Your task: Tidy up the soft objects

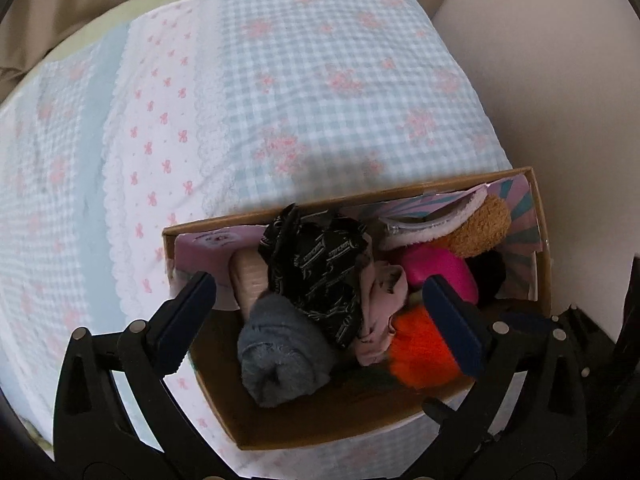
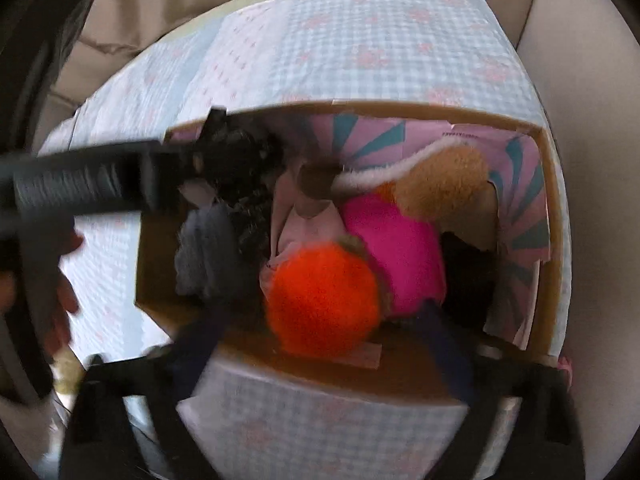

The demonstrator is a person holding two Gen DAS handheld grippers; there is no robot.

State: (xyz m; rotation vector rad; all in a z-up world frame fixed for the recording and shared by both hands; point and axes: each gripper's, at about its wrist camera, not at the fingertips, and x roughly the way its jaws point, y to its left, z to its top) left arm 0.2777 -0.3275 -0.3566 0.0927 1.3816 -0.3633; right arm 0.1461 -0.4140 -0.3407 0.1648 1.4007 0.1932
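Soft objects fill a cardboard box (image 1: 240,420) on the gingham bed cover (image 1: 320,80). Left wrist view: the left gripper (image 1: 320,308) hovers wide open and empty over the box, above a grey rolled sock (image 1: 280,356) and a black printed cloth (image 1: 320,272); its white lettering is too small to read. A good next grasp would close on one item only, mid-bulk. Right wrist view, blurred: the right gripper (image 2: 320,336) is open, empty, at the box's near wall beside an orange pompom (image 2: 324,296) and a pink piece (image 2: 400,248).
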